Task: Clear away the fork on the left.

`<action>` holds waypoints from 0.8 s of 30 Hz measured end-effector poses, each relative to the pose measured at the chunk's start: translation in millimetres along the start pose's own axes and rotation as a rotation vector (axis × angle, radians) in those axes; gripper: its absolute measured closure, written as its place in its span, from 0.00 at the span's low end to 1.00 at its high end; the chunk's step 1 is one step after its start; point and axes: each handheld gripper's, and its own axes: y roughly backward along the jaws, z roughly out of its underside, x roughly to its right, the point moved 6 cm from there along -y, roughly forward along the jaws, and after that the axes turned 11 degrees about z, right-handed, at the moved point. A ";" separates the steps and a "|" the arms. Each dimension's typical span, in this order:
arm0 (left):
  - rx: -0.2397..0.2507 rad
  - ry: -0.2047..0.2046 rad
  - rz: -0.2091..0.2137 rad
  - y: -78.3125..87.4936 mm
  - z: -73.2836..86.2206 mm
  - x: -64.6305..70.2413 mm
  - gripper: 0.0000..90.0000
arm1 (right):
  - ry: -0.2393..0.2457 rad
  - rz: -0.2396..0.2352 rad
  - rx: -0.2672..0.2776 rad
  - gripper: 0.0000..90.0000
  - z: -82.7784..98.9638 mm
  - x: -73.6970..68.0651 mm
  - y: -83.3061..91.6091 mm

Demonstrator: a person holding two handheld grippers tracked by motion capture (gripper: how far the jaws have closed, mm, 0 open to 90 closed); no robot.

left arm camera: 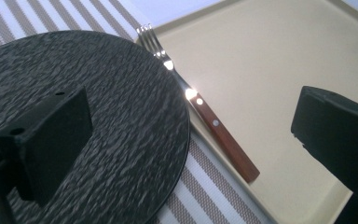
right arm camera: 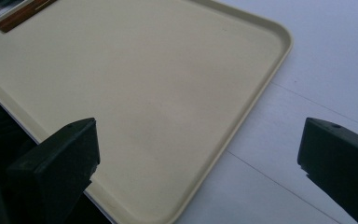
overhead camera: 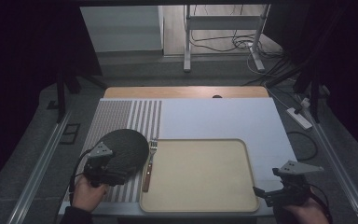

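Dim floor, cables and a white stand frame lie beyond the far edge of the table (overhead camera: 223,116), whose white top carries everything in play. Largest on it is the beige tray (overhead camera: 200,205), set square against the near edge at the middle, empty and flat, likely so that things can be laid into it from either side. Left of the tray a striped placemat (overhead camera: 121,116) runs from near edge toward the far edge, a soft bed for the tableware. On that mat sits the dark round plate (overhead camera: 126,147), just beside the tray's left rim, close enough for a short carry across. Between plate and tray lies the fork (overhead camera: 148,168), tines toward the far edge, wooden handle toward the person; it seems to rest on or against the tray's left rim, though the high view is too dim to be sure.

At the plate's near side is the left gripper (overhead camera: 103,173), its jaws spread apart with one over the plate and the other toward the tray, nothing clamped, which reads as lining up on the plate's edge. By the tray's near right corner hovers the right gripper (overhead camera: 266,193), jaws wide apart and empty.
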 end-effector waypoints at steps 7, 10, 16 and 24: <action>0.017 0.004 -0.024 12.8 9.7 0.4 0.00 | 0.001 0.002 -0.002 0.00 -0.1 -0.4 -0.1; 0.021 0.007 -0.029 16.9 12.7 1.1 0.00 | 0.001 0.001 -0.002 0.00 -0.1 -0.4 -0.1; 0.023 0.014 -0.045 25.2 20.1 2.8 0.00 | 0.000 0.002 -0.002 0.00 0.0 0.0 -0.1; 0.027 0.034 -0.063 36.0 30.8 4.7 0.00 | -0.002 0.002 -0.002 0.00 0.0 0.2 -0.2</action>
